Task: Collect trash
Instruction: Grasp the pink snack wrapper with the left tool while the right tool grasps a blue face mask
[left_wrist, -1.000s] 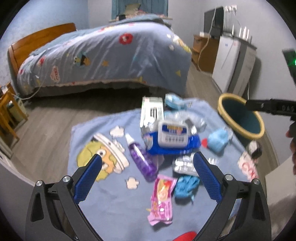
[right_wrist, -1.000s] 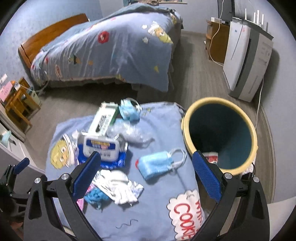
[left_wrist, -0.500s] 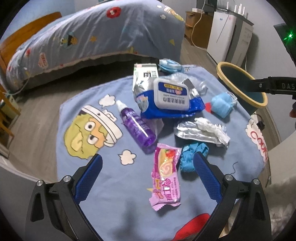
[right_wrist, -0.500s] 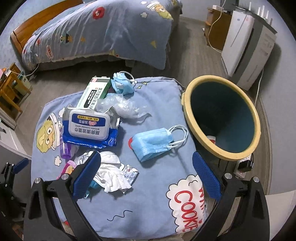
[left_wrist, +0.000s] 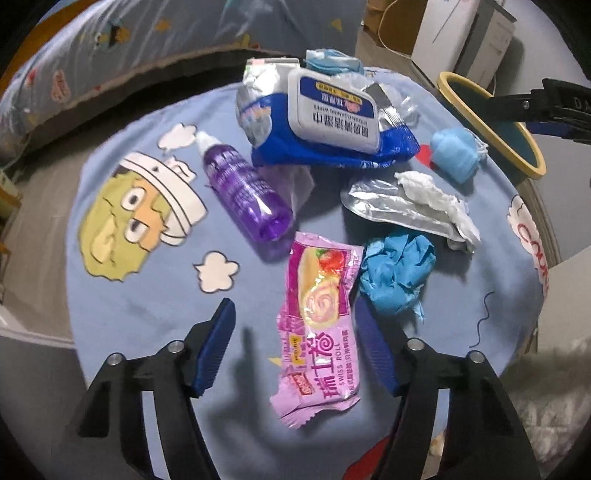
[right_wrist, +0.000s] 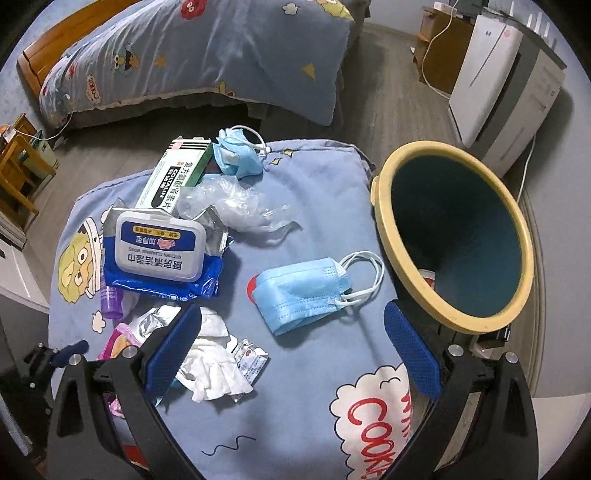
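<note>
Trash lies scattered on a blue cartoon mat (left_wrist: 147, 325). My left gripper (left_wrist: 293, 314) hangs low over it, its jaws closing. A pink Swiss-roll wrapper (left_wrist: 317, 328) lies flat between its fingers, and the pads do not press on it. A crumpled blue glove (left_wrist: 395, 277) sits just right of the wrapper. My right gripper (right_wrist: 291, 314) is open above a blue face mask (right_wrist: 303, 291), with nothing held. A yellow-rimmed bin (right_wrist: 386, 221) stands off the mat's right edge.
Also on the mat are a purple bottle (left_wrist: 243, 192), a wipes pack (left_wrist: 325, 118), a foil packet with white tissue (left_wrist: 406, 206), a medicine box (right_wrist: 177, 177), clear plastic (right_wrist: 232, 206) and a second mask (right_wrist: 236, 155). A bed (right_wrist: 207, 55) and a white appliance (right_wrist: 495, 85) stand behind.
Both grippers have come down toward the mat and tipped further downward. The left jaws have narrowed, with the pink wrapper now between them. The right jaws stay wide.
</note>
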